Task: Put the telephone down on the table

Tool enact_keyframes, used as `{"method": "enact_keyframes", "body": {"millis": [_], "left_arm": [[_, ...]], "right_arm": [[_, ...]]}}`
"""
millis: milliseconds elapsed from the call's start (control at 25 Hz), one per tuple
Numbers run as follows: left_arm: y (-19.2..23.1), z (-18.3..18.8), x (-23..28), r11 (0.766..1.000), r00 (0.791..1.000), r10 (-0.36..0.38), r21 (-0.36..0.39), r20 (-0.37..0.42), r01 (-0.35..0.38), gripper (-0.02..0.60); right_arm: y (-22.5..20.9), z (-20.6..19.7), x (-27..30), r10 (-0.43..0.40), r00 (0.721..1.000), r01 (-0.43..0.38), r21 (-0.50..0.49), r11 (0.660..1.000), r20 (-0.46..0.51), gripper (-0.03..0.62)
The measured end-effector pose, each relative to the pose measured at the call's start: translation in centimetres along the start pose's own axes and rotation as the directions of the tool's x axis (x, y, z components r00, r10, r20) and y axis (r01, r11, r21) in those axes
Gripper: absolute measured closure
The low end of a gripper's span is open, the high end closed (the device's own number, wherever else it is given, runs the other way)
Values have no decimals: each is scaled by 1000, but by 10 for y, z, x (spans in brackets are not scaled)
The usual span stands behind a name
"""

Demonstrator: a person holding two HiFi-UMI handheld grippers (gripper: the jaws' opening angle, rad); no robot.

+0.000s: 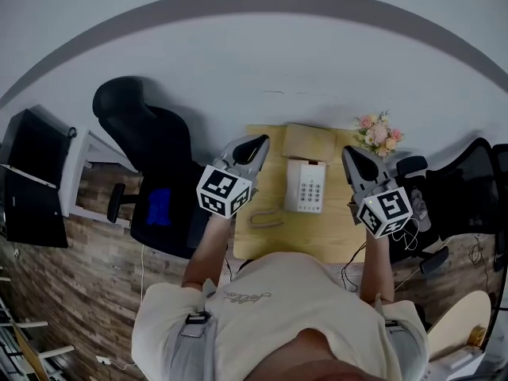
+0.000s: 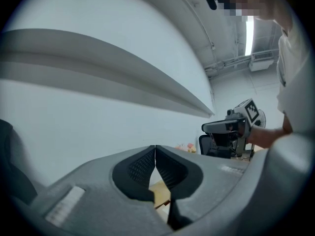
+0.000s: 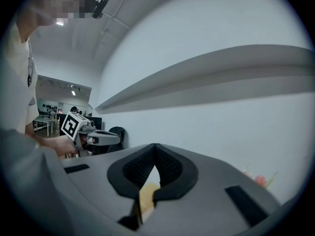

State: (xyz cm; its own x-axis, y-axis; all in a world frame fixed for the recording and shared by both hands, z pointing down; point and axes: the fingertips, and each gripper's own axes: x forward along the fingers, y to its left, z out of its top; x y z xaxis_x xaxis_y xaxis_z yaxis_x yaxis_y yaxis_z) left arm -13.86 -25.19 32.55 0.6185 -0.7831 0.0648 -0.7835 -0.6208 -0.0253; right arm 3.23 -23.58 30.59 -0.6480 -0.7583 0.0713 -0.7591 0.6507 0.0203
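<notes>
- Head view, looking steeply down on a person at a small wooden table [image 1: 317,230]; the telephone [image 1: 305,186], white with a keypad, lies flat near the table's middle, its cord [image 1: 267,217] looped on the wood just to its left; a brown box [image 1: 309,142] lies behind it and a bunch of flowers [image 1: 379,132] stands at the far right corner; the left gripper [image 1: 260,141] is held over the table's left edge and the right gripper [image 1: 349,152] over its right side, both apart from the telephone, which lies between them.
- Left gripper view; the left gripper [image 2: 155,150] has its jaws pressed together with nothing between them; only a sliver of table [image 2: 161,193] shows beneath; the telephone is out of this view; the right gripper [image 2: 231,127] shows across the way.
- Right gripper view; the right gripper [image 3: 155,152] is likewise closed and empty, a strip of table [image 3: 147,195] below it; the left gripper [image 3: 93,137] shows opposite; no telephone here either.
- Judging progress; the telephone already rests on the table and neither claw holds it, so the putting-down looks done, or else nothing has yet been picked up; the pictures cannot settle which.
</notes>
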Motion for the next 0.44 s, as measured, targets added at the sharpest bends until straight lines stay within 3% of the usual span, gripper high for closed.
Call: {"method": "enact_keyframes", "body": {"millis": [440], "left_arm": [[5,-24,9,1000,1000,-5,-28,-23,5,565]], "right_arm": [[-11,-31,2,-17,998,19,24,1000,-63,592]]}}
